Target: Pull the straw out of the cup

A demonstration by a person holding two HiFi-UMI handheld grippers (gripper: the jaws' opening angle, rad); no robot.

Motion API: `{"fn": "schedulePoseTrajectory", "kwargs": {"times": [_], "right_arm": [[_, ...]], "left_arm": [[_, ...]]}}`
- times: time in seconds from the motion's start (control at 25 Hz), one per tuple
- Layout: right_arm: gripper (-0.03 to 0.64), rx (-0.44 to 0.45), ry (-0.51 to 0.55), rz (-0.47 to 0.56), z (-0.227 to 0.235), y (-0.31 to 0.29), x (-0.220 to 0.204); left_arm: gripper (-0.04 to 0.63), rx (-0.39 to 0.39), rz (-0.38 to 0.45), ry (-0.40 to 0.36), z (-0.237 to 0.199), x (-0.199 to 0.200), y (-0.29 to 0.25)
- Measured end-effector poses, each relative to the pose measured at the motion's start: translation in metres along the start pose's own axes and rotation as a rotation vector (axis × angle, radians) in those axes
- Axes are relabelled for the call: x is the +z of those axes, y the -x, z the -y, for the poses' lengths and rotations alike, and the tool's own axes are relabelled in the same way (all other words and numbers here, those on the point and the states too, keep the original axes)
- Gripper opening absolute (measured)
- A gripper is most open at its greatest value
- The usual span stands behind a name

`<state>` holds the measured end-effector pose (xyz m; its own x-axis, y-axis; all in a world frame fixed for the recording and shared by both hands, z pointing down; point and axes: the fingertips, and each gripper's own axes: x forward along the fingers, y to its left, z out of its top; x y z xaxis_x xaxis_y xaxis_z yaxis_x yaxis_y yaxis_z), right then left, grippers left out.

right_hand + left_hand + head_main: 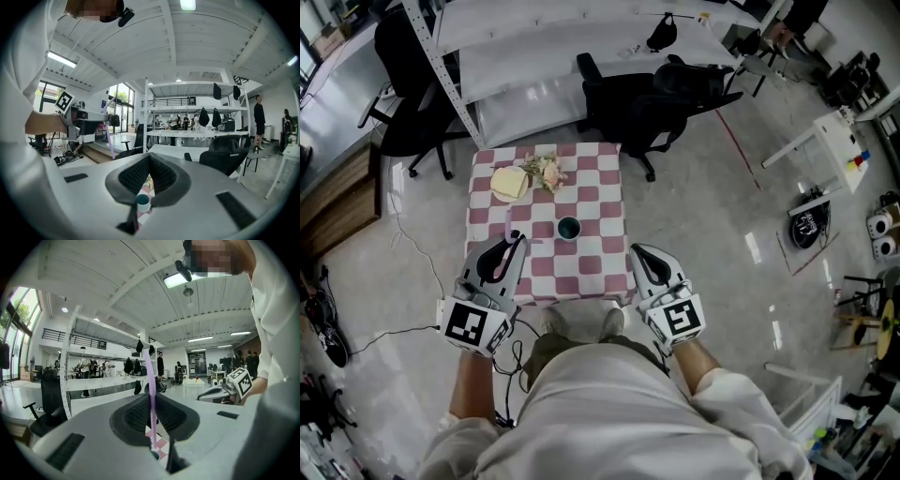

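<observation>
A small teal cup stands alone near the middle of the pink-checked table. My left gripper hovers over the table's near left part, left of the cup. It is shut on a pale purple straw. In the left gripper view the straw runs upright between the closed pads, clear of the cup, whose rim shows below. My right gripper hangs at the table's near right edge. Its jaws are shut on nothing, with the cup ahead and below.
A plate with a yellow item and a small dried bouquet lie at the table's far left. Black office chairs and a white shelf rack stand behind the table. Cables trail on the floor at left.
</observation>
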<state>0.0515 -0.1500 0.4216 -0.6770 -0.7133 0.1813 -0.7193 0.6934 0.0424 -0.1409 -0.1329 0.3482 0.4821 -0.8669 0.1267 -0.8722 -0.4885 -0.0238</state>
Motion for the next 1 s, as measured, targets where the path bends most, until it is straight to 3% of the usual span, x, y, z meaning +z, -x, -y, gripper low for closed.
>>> {"fn": "schedulePoseTrajectory", "kwargs": {"times": [1.0], "right_arm": [[0.003, 0.023, 0.009, 0.004, -0.003, 0.006, 0.003]], "left_arm": [[0.034, 0.005, 0.002, 0.000, 0.012, 0.004, 0.006]]}}
